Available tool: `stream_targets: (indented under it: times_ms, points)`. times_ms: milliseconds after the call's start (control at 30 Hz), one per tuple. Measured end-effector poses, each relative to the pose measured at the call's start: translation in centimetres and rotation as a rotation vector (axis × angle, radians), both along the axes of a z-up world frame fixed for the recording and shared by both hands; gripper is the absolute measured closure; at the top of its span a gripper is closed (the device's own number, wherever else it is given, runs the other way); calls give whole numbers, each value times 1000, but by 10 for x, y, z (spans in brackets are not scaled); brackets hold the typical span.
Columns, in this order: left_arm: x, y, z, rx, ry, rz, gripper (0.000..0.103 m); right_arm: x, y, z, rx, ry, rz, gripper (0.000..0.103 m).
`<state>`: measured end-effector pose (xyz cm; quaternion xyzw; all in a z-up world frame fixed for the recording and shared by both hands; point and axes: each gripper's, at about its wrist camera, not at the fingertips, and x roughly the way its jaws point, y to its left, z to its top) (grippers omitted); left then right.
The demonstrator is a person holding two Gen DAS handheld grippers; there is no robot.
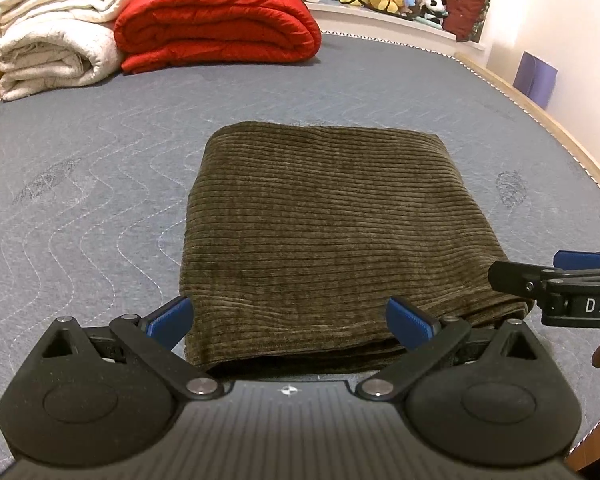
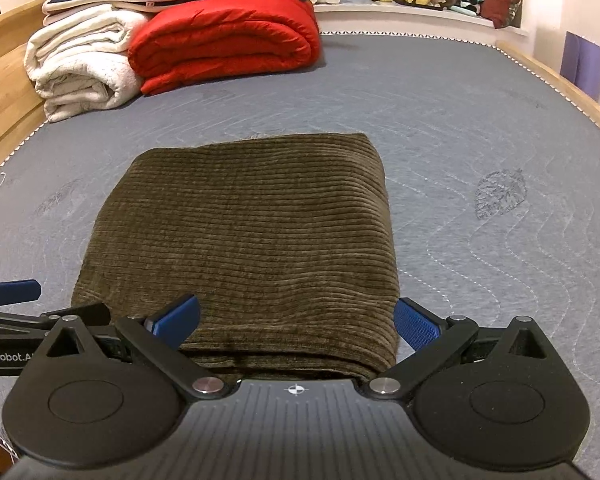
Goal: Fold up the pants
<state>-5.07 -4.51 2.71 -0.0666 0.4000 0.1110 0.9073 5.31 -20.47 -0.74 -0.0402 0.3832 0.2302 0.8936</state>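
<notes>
The pants (image 1: pixel 320 236) lie folded on the bed (image 1: pixel 100 200), at 12 o'clock from me. My left gripper (image 1: pixel 290 320) and right gripper (image 2: pixel 296 320) are both spread wide at the near edge, holding nothing.

Olive-brown corduroy pants (image 1: pixel 320 232), folded.

The pants lie flat as a compact, roughly rectangular bundle, ribs running crosswise, stacked layers showing at the near edge. They rest on the grey quilted mattress (image 1: pixel 80 184), toward its near edge, well apart from its far edge.
</notes>
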Motion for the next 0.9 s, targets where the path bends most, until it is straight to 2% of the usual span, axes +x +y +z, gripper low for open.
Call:
stream_targets:
  times_ms: [900]
  points:
    - [-3,-1,2,0,-10,-12,0,-1,4,-2,-12,-11,6,1]
